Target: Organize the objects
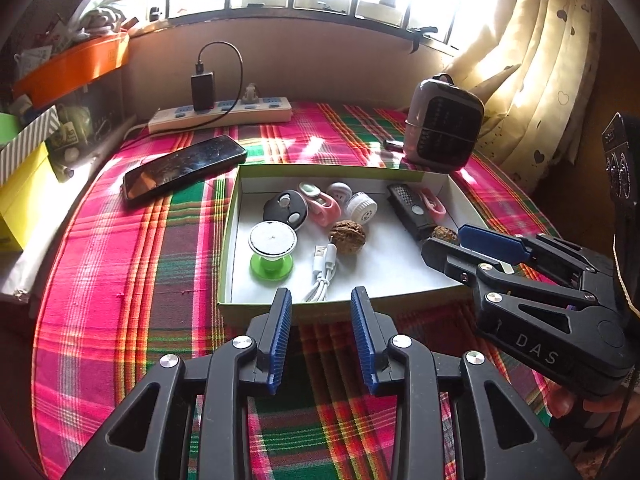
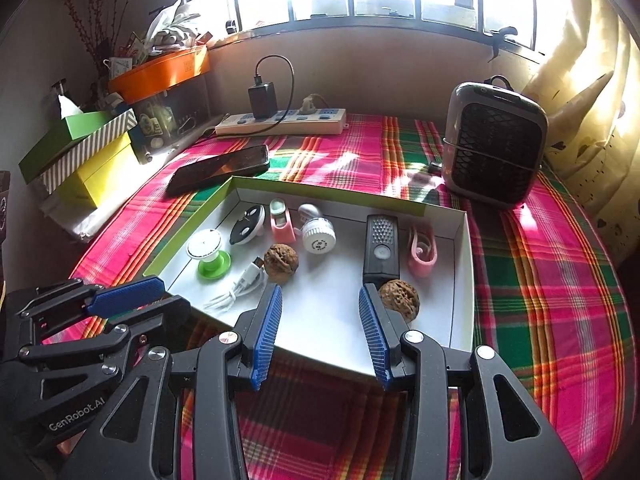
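Observation:
A shallow white box with a green rim (image 1: 332, 171) (image 2: 328, 194) lies on the plaid cloth. It holds a green-based spool (image 1: 272, 250) (image 2: 210, 254), a white USB cable (image 1: 322, 274) (image 2: 240, 286), two walnuts (image 1: 347, 237) (image 2: 282, 262) (image 2: 400, 298), a black oval case (image 1: 285, 207), pink clips (image 1: 320, 202) (image 2: 422, 252), a white round plug (image 2: 319, 236) and a black flat device (image 1: 412, 208) (image 2: 382, 244). My left gripper (image 1: 322, 300) is open and empty at the box's near edge. My right gripper (image 2: 320, 294) is open and empty over the box's near right part.
A black phone (image 1: 184, 166) (image 2: 220, 168) lies left of the box. A power strip with a charger (image 1: 220, 114) (image 2: 280, 120) sits at the back. A small grey fan heater (image 1: 442, 124) (image 2: 494, 144) stands at the back right. Stacked boxes (image 2: 80, 148) are at the left.

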